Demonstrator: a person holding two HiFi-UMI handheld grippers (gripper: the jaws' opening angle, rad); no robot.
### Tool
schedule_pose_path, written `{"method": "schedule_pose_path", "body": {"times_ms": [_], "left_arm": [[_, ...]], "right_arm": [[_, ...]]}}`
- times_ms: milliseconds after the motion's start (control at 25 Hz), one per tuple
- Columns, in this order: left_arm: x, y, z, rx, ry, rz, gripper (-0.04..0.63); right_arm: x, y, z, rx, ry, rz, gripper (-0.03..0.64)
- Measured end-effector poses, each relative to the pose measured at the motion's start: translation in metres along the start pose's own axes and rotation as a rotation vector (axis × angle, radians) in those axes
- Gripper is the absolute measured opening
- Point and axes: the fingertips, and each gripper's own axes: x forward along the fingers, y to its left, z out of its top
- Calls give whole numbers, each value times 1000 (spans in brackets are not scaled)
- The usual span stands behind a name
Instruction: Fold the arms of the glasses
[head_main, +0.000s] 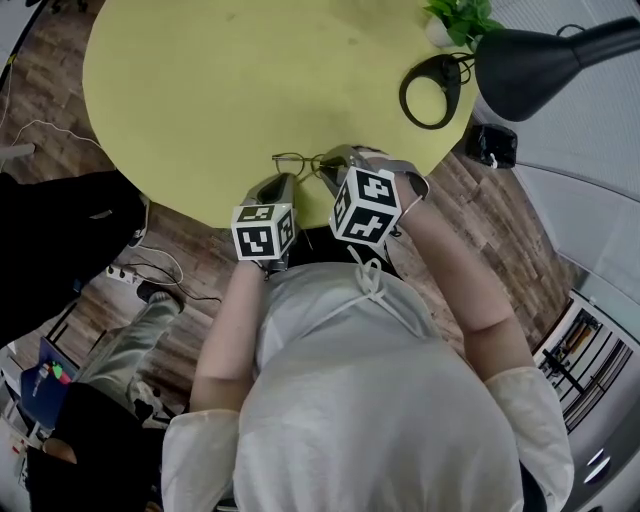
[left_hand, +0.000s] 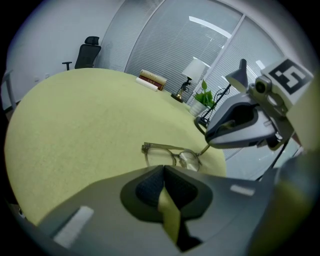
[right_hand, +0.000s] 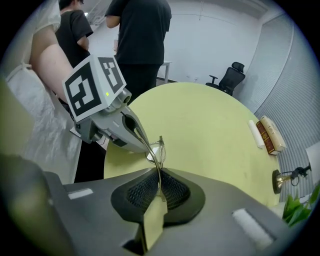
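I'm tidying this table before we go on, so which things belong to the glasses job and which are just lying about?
In the job: glasses; right gripper, shut on one arm; left gripper.
Lying about: black lamp, potted plant, books, office chair.

No words, numbers or brand names can be read. The white cube (head_main: 264, 230) on the left hand-held gripper (head_main: 284, 184) and the white cube (head_main: 366, 207) on the right hand-held gripper (head_main: 338, 160) bear only black square marker patterns. Any print on the brown book (right_hand: 270, 134) is too small to read.
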Motion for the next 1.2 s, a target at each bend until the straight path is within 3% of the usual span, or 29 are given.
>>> {"method": "schedule_pose_path", "body": {"times_ms": [240, 600, 1040, 1200], "left_arm": [[2, -3, 0, 50, -17, 17, 6], [2, -3, 0, 52, -8, 10, 6], [6, -4, -3, 72, 33, 3, 6], [7, -2, -2, 46, 41, -3, 6]], "right_arm": [[14, -5, 4, 33, 6, 6, 16], [33, -6, 14, 24, 2, 45, 17], [49, -11, 18, 100, -19, 96, 11], [51, -11, 19, 91, -23, 118, 12]]}}
